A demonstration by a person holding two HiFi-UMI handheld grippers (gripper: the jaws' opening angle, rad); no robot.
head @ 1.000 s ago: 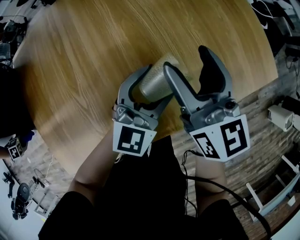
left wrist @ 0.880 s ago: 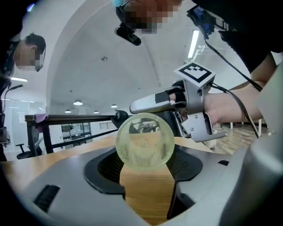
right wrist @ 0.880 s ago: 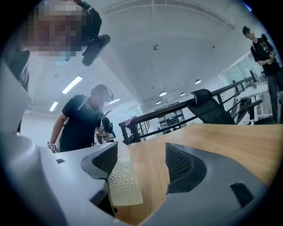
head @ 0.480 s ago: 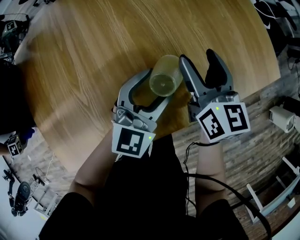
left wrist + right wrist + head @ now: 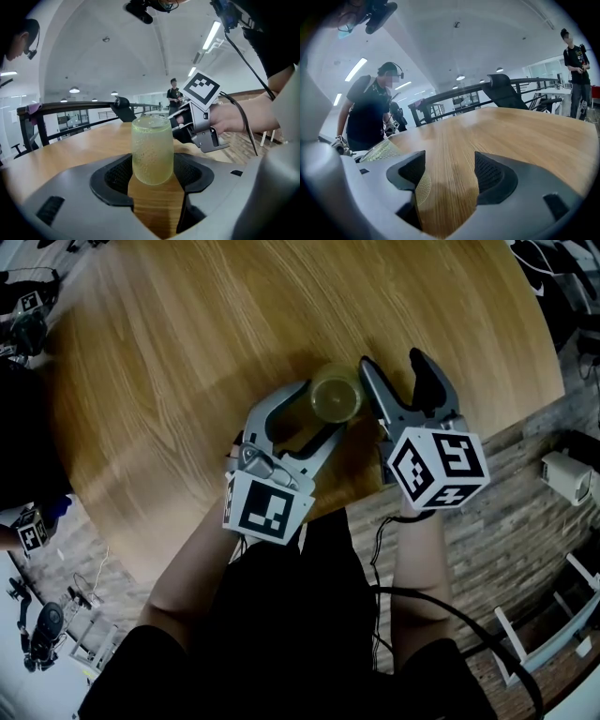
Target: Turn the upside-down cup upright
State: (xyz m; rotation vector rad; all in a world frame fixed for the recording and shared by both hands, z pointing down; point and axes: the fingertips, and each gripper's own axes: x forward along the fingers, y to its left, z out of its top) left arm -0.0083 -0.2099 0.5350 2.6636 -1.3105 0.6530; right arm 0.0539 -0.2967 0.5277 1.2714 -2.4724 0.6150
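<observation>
Cup (image 5: 336, 396) stood mouth-up on worktop (image 5: 187, 352), by its near edge. Best next: check it sits flat, then ease off w/o tipping it. Left tool (image 5: 321, 409) was fairly wide, pads prob. on cup's sides; contact hard to confirm. Right tool (image 5: 392, 362) gaped, empty, just right of cup.

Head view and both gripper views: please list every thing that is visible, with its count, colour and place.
cup: 1, pale yellow-green, upright, between the left tongs' jaws
table: 1, light wood, round, under cup and tongs
chair: 1, black, beyond the table's far edge
bystanders: 2, dark clothes, one left of the table, one far right
left tongs: 1, grey, closed on the cup
right tongs: 1, grey, open, empty, right of the cup
forearms: 2, bare, behind the tongs
</observation>
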